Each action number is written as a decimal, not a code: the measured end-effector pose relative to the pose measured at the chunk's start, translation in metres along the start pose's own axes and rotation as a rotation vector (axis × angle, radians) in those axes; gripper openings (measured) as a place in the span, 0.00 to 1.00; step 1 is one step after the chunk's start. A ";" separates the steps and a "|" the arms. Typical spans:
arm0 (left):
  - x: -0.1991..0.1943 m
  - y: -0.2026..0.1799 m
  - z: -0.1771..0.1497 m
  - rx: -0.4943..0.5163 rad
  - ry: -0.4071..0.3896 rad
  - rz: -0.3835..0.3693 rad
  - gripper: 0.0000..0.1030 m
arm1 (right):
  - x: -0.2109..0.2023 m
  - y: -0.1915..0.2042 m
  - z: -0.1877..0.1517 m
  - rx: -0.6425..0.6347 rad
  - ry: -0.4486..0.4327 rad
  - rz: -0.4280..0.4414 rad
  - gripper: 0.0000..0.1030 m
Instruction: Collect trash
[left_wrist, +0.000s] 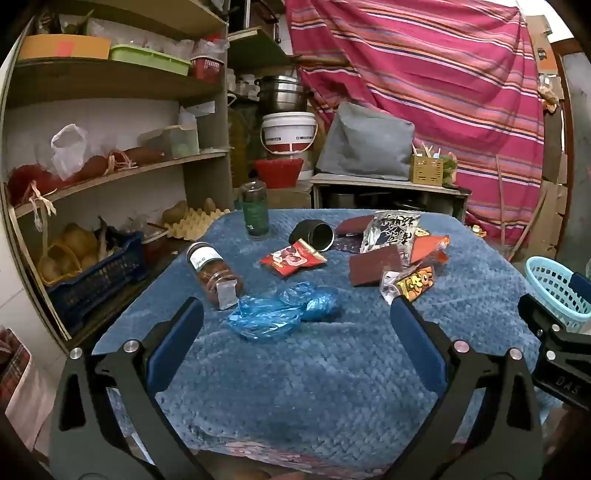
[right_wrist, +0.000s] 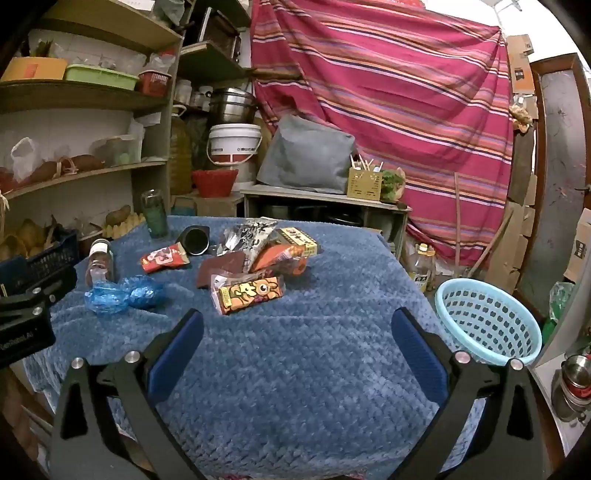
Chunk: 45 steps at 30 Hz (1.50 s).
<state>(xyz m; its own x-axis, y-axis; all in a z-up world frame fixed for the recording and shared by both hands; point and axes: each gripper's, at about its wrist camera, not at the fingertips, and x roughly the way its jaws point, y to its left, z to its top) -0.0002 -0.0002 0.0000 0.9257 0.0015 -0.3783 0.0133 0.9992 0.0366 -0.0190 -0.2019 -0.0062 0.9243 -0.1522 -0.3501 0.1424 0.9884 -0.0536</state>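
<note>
Since the trash lies scattered across the middle of the blue blanket (right_wrist: 295, 369), start with the orange snack wrapper (right_wrist: 251, 293) just above centre in the right wrist view, nearest the right gripper (right_wrist: 297, 332), whose jaws stand wide apart and empty. Pinch its flat middle, then carry it to the light blue basket (right_wrist: 487, 325) at right. Your left gripper (left_wrist: 297, 325), equally spread and empty, suits the crumpled blue plastic bag (left_wrist: 280, 312) at centre.
</note>
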 end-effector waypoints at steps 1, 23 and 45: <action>0.000 0.000 0.000 0.002 0.001 0.000 0.95 | 0.000 0.000 0.000 0.001 0.002 0.001 0.96; -0.003 0.005 0.001 0.005 -0.017 0.020 0.95 | 0.008 0.001 0.002 0.009 0.000 0.001 0.96; 0.000 -0.001 -0.004 0.002 -0.007 0.014 0.95 | 0.007 -0.002 -0.001 0.005 0.005 -0.017 0.96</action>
<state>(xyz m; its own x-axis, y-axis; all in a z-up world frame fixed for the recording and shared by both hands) -0.0018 -0.0015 -0.0038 0.9283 0.0150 -0.3715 0.0015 0.9990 0.0439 -0.0131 -0.2050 -0.0090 0.9199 -0.1693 -0.3538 0.1601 0.9855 -0.0555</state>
